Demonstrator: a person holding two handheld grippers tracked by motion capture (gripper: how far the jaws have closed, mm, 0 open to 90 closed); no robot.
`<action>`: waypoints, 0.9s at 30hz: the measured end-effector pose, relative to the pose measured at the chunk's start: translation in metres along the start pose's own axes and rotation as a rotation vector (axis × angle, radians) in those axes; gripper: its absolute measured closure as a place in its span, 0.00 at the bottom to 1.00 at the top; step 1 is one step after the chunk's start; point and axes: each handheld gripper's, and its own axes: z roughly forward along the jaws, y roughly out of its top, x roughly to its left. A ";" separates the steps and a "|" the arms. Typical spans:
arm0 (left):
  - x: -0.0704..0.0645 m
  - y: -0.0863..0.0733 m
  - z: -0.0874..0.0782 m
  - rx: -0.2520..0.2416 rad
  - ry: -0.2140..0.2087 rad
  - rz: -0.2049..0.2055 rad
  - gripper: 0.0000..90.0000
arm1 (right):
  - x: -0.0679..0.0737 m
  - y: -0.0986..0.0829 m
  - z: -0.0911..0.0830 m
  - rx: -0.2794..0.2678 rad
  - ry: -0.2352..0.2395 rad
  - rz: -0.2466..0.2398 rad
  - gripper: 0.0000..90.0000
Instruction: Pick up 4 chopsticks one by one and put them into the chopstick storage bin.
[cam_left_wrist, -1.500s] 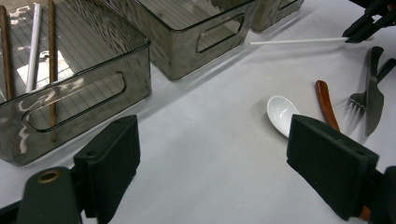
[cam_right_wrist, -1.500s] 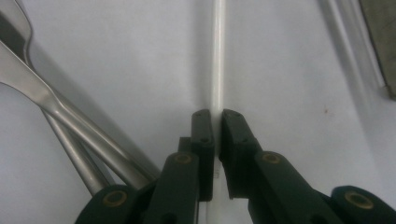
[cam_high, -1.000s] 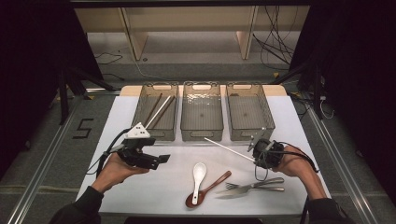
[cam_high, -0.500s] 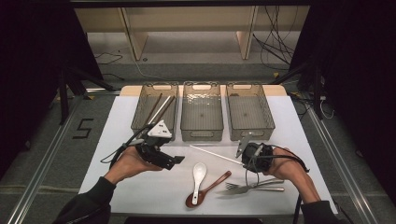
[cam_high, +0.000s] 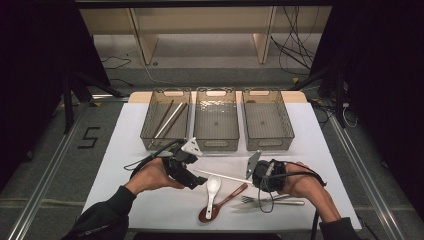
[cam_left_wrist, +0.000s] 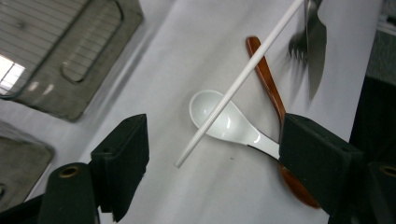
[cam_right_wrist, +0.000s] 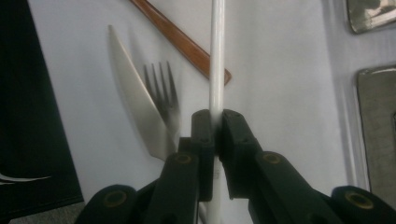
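Gripping a white chopstick (cam_right_wrist: 217, 60), the right claw (cam_high: 259, 172) sits at the lower right of the high view, its jaws pressed tight on the stick near one end. The chopstick (cam_high: 222, 176) runs from there toward the left claw (cam_high: 196, 176) at the lower centre, held clear above the desk (cam_high: 125, 150). In the left gripper view the left claw (cam_left_wrist: 210, 154) stands wide open, and the free tip of the chopstick (cam_left_wrist: 233, 88) lies between its jaws without touching either. Below the stick a white spoon (cam_high: 213, 189) and a brown spoon (cam_high: 225, 200) rest on the desk, the white one partly across the brown. A fork (cam_right_wrist: 163, 93) and a knife (cam_right_wrist: 133, 98) lie side by side at the left of the right gripper view. Three clear bins (cam_high: 216, 119) line the upper middle of the high view; the left one holds more chopsticks (cam_high: 167, 120).
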 end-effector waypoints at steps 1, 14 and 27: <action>-0.001 0.001 0.002 0.014 0.002 0.016 0.27 | 0.001 0.001 -0.001 -0.002 0.001 -0.005 0.94; -0.009 0.004 0.014 0.057 -0.051 0.094 0.48 | 0.009 0.005 -0.004 -0.009 0.006 -0.054 0.94; -0.015 0.001 0.023 0.105 -0.045 0.156 0.59 | 0.012 0.007 -0.004 -0.004 0.028 -0.078 0.94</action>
